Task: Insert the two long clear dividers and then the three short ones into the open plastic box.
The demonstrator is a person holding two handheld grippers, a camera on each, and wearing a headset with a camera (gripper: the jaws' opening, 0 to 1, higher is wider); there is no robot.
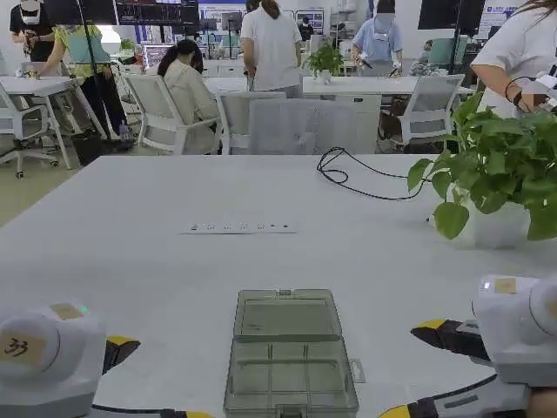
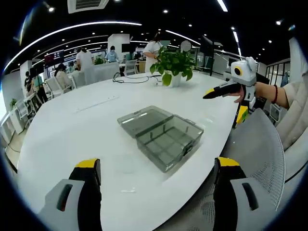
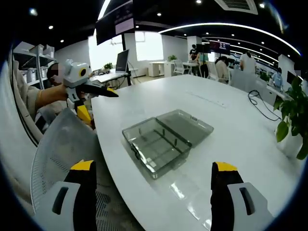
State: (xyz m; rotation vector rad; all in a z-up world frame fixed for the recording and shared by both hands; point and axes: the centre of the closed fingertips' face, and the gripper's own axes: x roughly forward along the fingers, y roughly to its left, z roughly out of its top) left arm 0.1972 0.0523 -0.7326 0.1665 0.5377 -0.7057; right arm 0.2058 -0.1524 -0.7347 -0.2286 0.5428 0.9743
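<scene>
Open for work: a clear plastic box [image 1: 291, 376] sits on a white table [image 1: 157, 226] at the bottom centre of the head view, its lid [image 1: 287, 314] folded back flat toward the top of the frame; thin lines cross the floor of the box, though whether they are dividers or slots cannot be told. The left gripper [image 1: 155, 378] shows in the lower left corner of that frame and the right gripper [image 1: 409, 369] in the lower right, one on either side of the box and apart from it.

In the left gripper view the yellow-tipped jaws stand wide apart at the bottom of the frame with nothing between them; the box lies at centre frame beyond them, and the right gripper, held in a hand, shows at the upper right. In the right gripper view the jaws likewise gape wide and empty; the box is at centre frame, the left gripper at the upper left.

A potted plant [image 1: 500, 174] stands at the right edge of the head view; a black cable [image 1: 348, 170] loops beside it; a strip of sockets [image 1: 238, 228] lies in the table at mid frame.
</scene>
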